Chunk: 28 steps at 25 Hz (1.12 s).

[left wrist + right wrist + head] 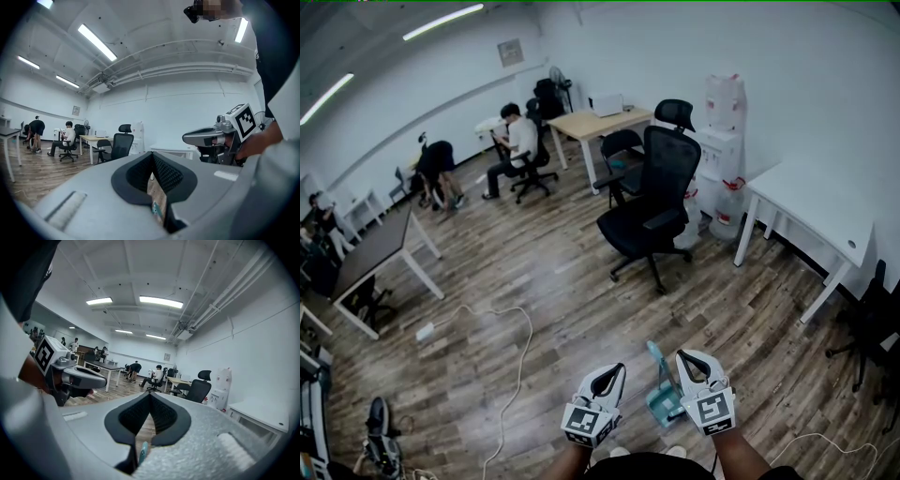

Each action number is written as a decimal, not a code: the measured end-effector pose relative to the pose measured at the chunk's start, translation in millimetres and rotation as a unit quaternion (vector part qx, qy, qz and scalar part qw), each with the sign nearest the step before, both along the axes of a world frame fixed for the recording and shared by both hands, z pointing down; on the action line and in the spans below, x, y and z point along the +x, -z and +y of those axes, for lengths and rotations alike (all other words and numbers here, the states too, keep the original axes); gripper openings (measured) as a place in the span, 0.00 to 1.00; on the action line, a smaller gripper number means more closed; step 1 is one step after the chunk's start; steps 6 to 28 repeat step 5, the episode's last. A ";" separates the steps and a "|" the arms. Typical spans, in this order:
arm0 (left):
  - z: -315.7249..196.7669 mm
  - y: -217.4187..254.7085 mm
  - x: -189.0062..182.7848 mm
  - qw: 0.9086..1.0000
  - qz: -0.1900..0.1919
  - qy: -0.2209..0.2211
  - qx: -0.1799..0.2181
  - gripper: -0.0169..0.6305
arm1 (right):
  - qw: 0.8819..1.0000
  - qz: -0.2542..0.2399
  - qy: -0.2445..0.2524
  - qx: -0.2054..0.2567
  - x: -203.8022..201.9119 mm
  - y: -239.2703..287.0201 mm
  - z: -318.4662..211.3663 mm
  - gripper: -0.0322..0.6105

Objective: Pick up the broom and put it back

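The wooden floor (534, 281) filled most of the head view. A white tabletop (825, 202) stood at three o'clock. A black office chair (656, 202) sat just above centre toward one o'clock, with a water dispenser (722, 141) behind it. At six o'clock the left tongs (612, 370) and the right tongs (687, 358) were held side by side, pointing roughly level. Each gripper view showed its pads pressed together with nothing clamped between them. The teal broom (662, 389) stood on the floor between the two, nearer the right tongs, and neither held it. In both gripper views it showed only as a teal sliver below the closed pads.
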<state>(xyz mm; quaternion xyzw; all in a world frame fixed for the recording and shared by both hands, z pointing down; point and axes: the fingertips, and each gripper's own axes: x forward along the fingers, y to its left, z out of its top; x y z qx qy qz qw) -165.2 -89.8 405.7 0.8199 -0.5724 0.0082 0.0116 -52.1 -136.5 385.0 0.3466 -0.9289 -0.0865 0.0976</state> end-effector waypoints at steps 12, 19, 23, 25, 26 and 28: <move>-2.2 3.2 10.8 0.999 -0.001 -0.039 0.011 0.05 | 1.000 -0.007 0.005 0.000 -2.1 -3.3 -6.8 0.05; -2.2 3.2 10.8 0.999 -0.001 -0.039 0.011 0.05 | 1.000 -0.007 0.005 0.000 -2.1 -3.3 -6.8 0.05; -2.2 3.2 10.8 0.999 -0.001 -0.039 0.011 0.05 | 1.000 -0.007 0.005 0.000 -2.1 -3.3 -6.8 0.05; -2.2 3.2 10.8 0.999 -0.001 -0.039 0.011 0.05 | 1.000 -0.007 0.005 0.000 -2.1 -3.3 -6.8 0.05; -2.2 3.2 10.8 0.999 -0.001 -0.039 0.011 0.05 | 1.000 -0.007 0.005 0.000 -2.1 -3.3 -6.8 0.05; -2.2 3.2 10.8 0.999 -0.001 -0.039 0.011 0.05 | 1.000 -0.007 0.005 0.000 -2.1 -3.3 -6.8 0.05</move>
